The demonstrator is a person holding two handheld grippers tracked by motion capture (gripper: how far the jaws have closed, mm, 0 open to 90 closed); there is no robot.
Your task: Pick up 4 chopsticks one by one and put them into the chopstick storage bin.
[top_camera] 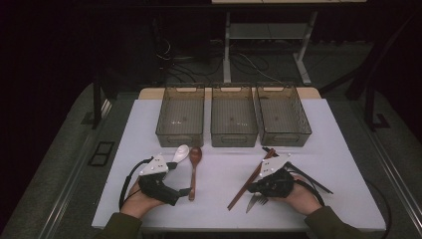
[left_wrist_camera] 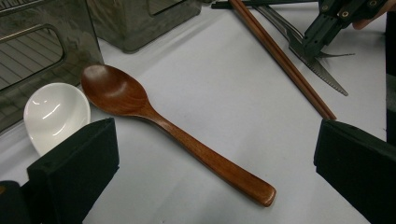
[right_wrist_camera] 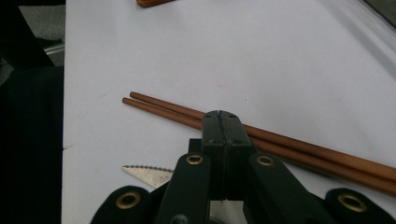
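Observation:
A brown wooden spoon [left_wrist_camera: 182,140] lies flat on the white table [top_camera: 224,199], bowl toward the bins. My left gripper [left_wrist_camera: 215,140] stands open, its wide-apart jaws on either side of the spoon's handle without touching it. In the high view the left gripper [top_camera: 180,191] sits beside the wooden spoon [top_camera: 194,172]. A white ceramic spoon [left_wrist_camera: 56,114] rests just left of the wooden one. My right gripper [right_wrist_camera: 220,116] is shut with nothing between its jaws, hovering over a pair of brown chopsticks [right_wrist_camera: 289,149]. A serrated knife [right_wrist_camera: 144,173] lies under it.
Three smoky clear bins [top_camera: 180,134] [top_camera: 234,135] [top_camera: 284,135] stand in a row at the back of the table. Dark utensils [top_camera: 311,179] lie to the right of the right hand. A metal fork or knife end [top_camera: 255,201] pokes out near the front edge.

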